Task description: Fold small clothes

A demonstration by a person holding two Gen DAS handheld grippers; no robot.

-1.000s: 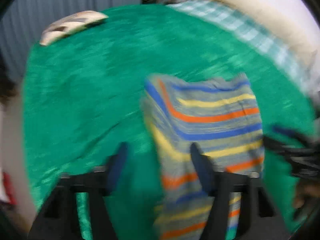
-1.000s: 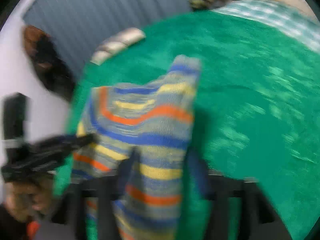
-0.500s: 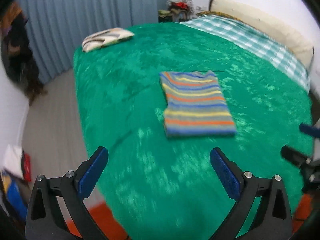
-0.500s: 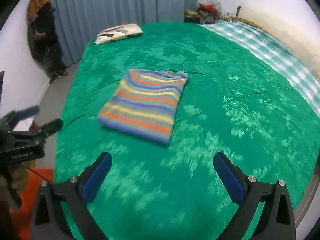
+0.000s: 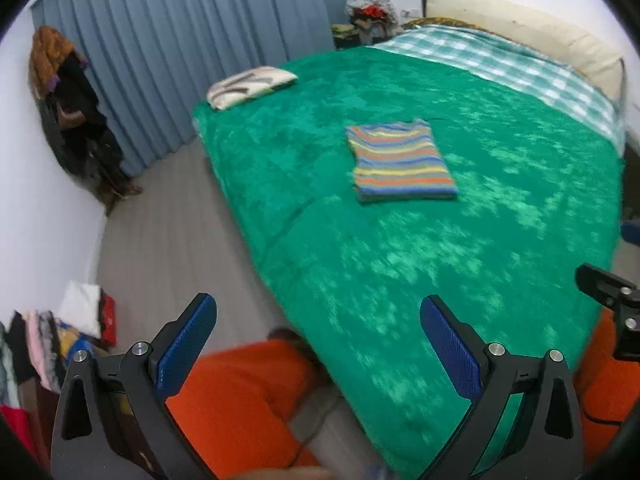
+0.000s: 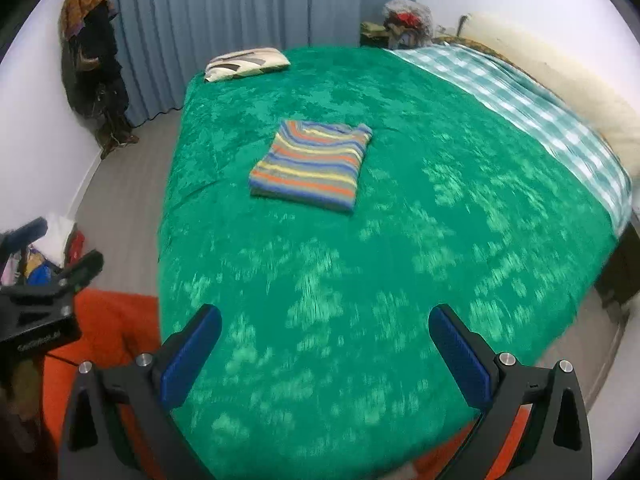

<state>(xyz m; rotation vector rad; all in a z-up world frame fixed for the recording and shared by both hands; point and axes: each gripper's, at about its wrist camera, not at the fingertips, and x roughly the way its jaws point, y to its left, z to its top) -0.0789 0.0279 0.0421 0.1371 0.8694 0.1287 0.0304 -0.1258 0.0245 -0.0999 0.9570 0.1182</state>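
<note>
Faintly, pale lettering (unreadable) on left claw [image 6: 48, 256] body, striped garment [image 6: 312, 164] folded.

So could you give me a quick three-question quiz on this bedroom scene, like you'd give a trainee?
1. True or false: the striped shirt lies folded flat on the green bedspread.
2. What is between the fingers of the left gripper and the right gripper: A) the shirt, B) a pillow, C) nothing?
3. Fill in: the small patterned pillow sits at the bed corner nearest the blue ______.

Key:
1. True; it is a neat rectangle, apart from both grippers.
2. C; both stand wide open and empty.
3. Curtain.
</note>
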